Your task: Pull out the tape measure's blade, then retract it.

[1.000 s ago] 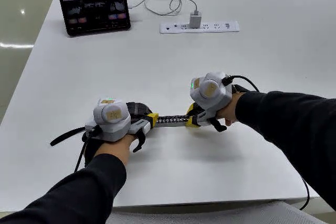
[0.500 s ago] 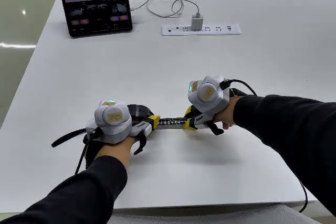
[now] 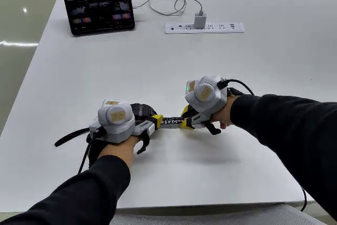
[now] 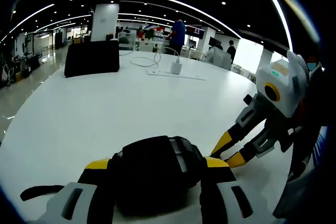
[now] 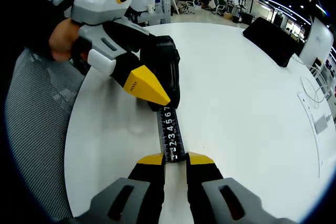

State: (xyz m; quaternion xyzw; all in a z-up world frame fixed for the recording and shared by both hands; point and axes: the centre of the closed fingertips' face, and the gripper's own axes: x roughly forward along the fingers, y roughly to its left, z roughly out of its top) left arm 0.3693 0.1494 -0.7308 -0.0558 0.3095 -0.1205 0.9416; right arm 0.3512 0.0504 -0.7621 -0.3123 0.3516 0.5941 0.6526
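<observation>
Both clenched: left hand-held gripper (image 4: 157, 163) on the rounded black tape measure (image 5: 167, 72), right hand-held gripper (image 5: 176, 159) on its numbered blade (image 5: 169, 129).

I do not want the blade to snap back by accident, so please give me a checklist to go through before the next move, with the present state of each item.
1. Left gripper shut on the tape measure case: ok, one jaw on each side of it.
2. Right gripper pinching the blade: ok, the blade's end sits between the jaws.
3. Blade straight and not twisted above the table: ok.
4. Blade fully back in the case: not ok, a short numbered length shows between the two grippers.
5. Hook at the blade's tip undamaged: cannot tell, it is hidden between the jaws.
</observation>
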